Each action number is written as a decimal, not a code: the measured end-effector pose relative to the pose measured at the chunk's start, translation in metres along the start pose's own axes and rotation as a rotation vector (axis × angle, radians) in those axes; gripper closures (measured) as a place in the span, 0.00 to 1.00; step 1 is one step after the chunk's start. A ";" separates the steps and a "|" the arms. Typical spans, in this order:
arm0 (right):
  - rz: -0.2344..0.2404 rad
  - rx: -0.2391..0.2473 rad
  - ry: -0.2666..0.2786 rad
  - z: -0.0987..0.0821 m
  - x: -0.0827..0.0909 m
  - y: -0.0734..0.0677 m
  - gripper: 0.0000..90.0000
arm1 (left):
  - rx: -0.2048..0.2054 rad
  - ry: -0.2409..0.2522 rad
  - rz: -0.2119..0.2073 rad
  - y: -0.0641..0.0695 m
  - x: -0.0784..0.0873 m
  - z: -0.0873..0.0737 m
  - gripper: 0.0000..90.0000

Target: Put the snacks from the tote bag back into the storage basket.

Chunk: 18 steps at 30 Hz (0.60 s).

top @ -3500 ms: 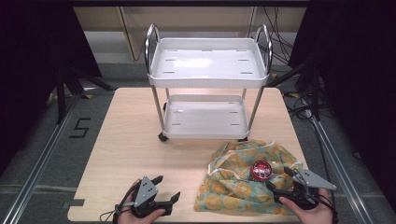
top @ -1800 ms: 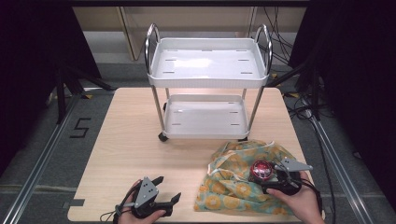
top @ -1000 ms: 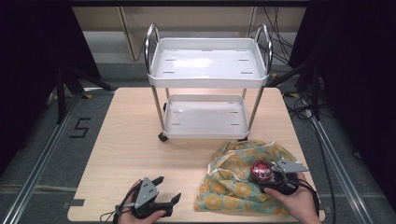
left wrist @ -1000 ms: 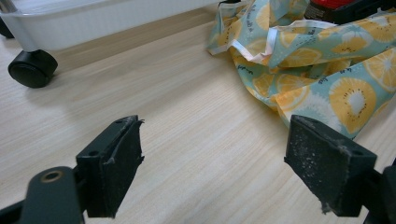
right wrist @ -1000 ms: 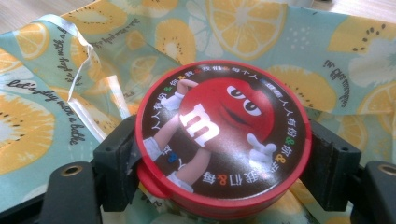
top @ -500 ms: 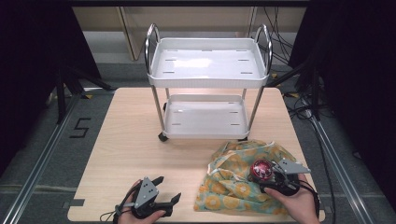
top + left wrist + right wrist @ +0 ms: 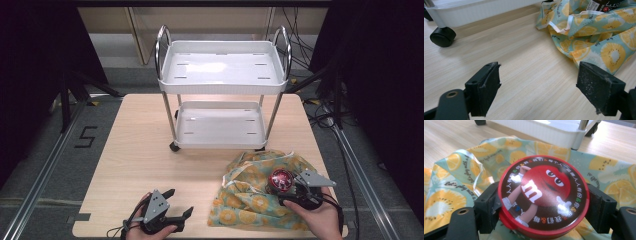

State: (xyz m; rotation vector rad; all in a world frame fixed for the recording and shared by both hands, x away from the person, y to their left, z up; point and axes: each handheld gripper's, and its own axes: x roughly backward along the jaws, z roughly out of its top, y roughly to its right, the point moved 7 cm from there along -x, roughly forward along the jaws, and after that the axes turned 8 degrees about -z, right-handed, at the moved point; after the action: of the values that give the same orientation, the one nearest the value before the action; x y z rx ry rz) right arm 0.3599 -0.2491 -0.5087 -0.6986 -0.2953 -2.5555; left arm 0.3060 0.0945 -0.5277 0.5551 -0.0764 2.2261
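The right gripper (image 7: 541,205) has its fingers (image 7: 486,207) closed on the red-lidded tin (image 7: 543,195), one pad at each side of the round body just under the lid rim, and the tin sits in the folds of the orange-print bag (image 7: 255,192) at the near right of the worktop (image 7: 145,150). To do this grasp well, I would keep the squeeze square across the widest part of the tin, since a round, glossy wall will likely roll or pop out if the pads sit off-centre; a straight, slow lift should also let the loose cloth and its white drawstring (image 7: 564,25) fall away instead of being dragged up with the tin. The pads look close to the cloth on the left side, so checking that no fold is pinched seems worthwhile. The left gripper (image 7: 172,205) rests near the front edge, fingers (image 7: 485,85) spread wide with nothing between them, well apart from the bag; it could pin the cloth down if the cloth clings. Count: one tin, one bag, one white two-tier cart (image 7: 222,70) standing at the back of the worktop, two grippers
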 end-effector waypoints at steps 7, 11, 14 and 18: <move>0.003 -0.037 -0.016 0.001 0.003 -0.005 0.29 | -0.025 -0.004 -0.003 -0.001 0.000 0.000 0.20; 0.007 0.006 0.001 0.003 0.002 -0.004 0.29 | -0.008 -0.005 -0.002 -0.001 0.000 0.000 0.20; -0.003 -0.010 0.003 0.005 0.004 -0.005 0.29 | 0.000 -0.001 0.000 0.000 0.000 0.000 0.20; -0.005 -0.019 0.019 0.008 0.004 -0.007 0.29 | -0.031 -0.012 -0.002 -0.001 0.001 0.000 0.20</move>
State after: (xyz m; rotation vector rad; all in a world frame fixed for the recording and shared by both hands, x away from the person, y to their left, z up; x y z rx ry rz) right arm 0.3568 -0.2425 -0.5001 -0.6816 -0.2676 -2.5717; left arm 0.3066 0.0960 -0.5277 0.5518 -0.1161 2.2164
